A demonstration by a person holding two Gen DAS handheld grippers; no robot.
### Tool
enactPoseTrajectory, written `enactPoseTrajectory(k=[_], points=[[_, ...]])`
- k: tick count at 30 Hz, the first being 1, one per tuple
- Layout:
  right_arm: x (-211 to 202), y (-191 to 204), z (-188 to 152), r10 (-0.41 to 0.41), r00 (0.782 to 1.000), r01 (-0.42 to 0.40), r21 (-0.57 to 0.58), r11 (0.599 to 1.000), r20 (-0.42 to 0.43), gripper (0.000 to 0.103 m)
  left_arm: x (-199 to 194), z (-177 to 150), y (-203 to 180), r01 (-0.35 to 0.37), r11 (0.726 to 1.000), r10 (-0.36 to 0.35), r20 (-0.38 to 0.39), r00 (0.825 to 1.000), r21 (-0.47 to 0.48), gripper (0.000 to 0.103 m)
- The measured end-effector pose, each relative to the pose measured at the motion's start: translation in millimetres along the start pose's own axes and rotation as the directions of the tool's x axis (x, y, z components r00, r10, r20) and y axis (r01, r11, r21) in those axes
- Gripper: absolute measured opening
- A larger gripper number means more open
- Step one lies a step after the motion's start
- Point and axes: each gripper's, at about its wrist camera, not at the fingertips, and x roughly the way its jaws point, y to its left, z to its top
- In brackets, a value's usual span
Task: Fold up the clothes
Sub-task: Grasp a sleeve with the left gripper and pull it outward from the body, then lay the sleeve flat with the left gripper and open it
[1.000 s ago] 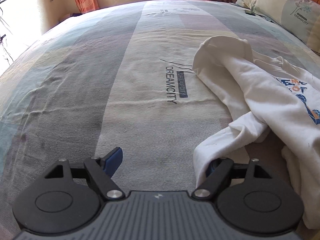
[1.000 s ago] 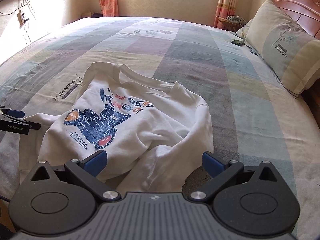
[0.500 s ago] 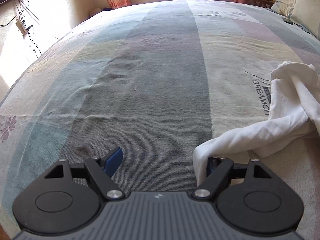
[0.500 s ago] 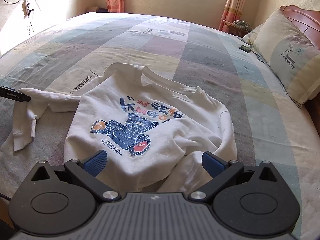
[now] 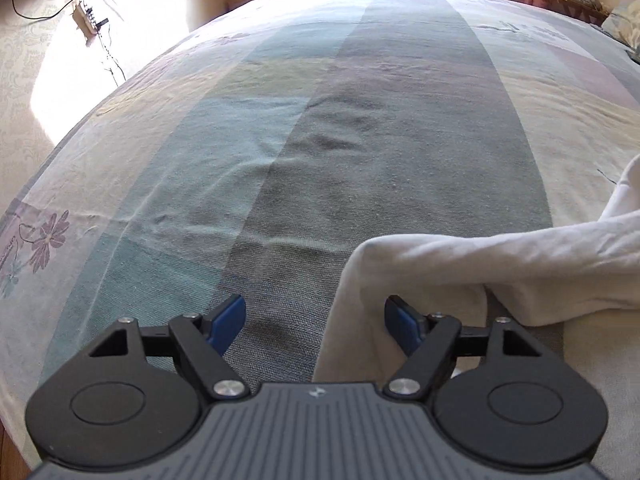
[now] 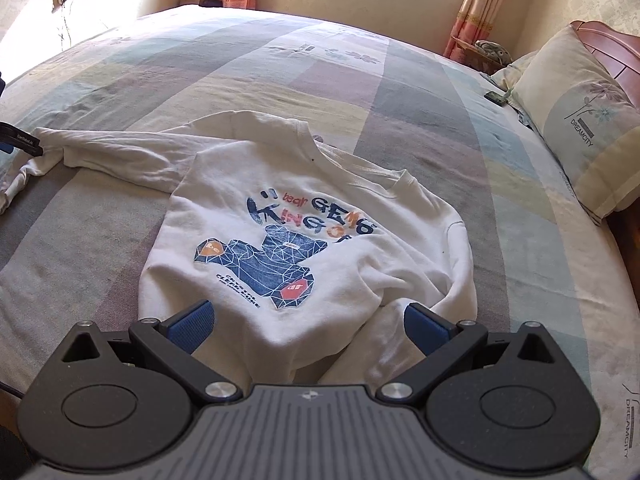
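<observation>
A white sweatshirt (image 6: 304,216) with a blue bear print lies face up on the striped bedspread (image 5: 360,120). Its left sleeve (image 6: 120,152) is stretched out sideways. In the left wrist view the sleeve end (image 5: 480,256) bends down between the fingers of my left gripper (image 5: 316,312), lying against the right pad (image 5: 402,322). The left pad is clear of it and the jaws are closing. That gripper's tip (image 6: 20,142) shows beside the sleeve end in the right wrist view. My right gripper (image 6: 308,316) hangs open over the sweatshirt's hem. The right sleeve is bunched under the body.
A pillow (image 6: 580,120) leans on the wooden headboard (image 6: 612,48) at the right, with a small dark object (image 6: 496,97) beside it. The bed's left edge curves down towards a wall with a power strip (image 5: 90,20) and cables. Bare bedspread stretches beyond the sweatshirt.
My left gripper has travelled left across the bed, dragging the sleeve out straight from the crumpled body. The right gripper has shifted slightly and stays open over the hem.
</observation>
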Motion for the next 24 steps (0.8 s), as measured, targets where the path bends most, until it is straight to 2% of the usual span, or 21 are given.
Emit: enactPoseTrajectory(k=[5, 8, 12, 16, 21, 24], points=[[1.9, 8.8, 3.0, 0.025, 1.0, -0.025, -0.012, 1.0, -0.002, 0.103, -38.1, -17.2, -17.4, 0.117, 0.992, -0.12, 0.063, 0.991, 0.048, 0.079], [6.6, 17.4, 6.7, 0.045, 0.999, -0.046, -0.029, 0.999, -0.005, 0.103, -29.4, -24.3, -32.4, 0.127, 0.986, -0.132, 0.036, 0.991, 0.111, 0.079], [9.7, 30.4, 11.3, 0.076, 0.997, -0.076, -0.064, 0.995, -0.003, 0.103, -11.0, -31.4, -36.5, 0.066, 0.989, -0.065, -0.006, 0.998, 0.133, 0.079], [10.0, 39.1, 12.6, 0.09, 0.996, -0.09, -0.085, 0.992, -0.004, 0.103, -11.0, -37.1, -14.5, 0.041, 0.997, -0.041, -0.006, 0.999, 0.064, 0.081], [12.1, 39.7, 11.2, 0.076, 0.997, -0.077, -0.081, 0.994, -0.02, 0.103, -12.6, -41.8, 29.0, -0.037, 0.998, 0.037, -0.011, 0.999, -0.054, 0.081], [12.2, 37.2, 12.0, 0.075, 0.997, -0.076, -0.069, 0.995, -0.014, 0.103, -14.0, -41.4, 48.7, -0.087, 0.993, 0.086, -0.013, 0.996, -0.081, 0.079]])
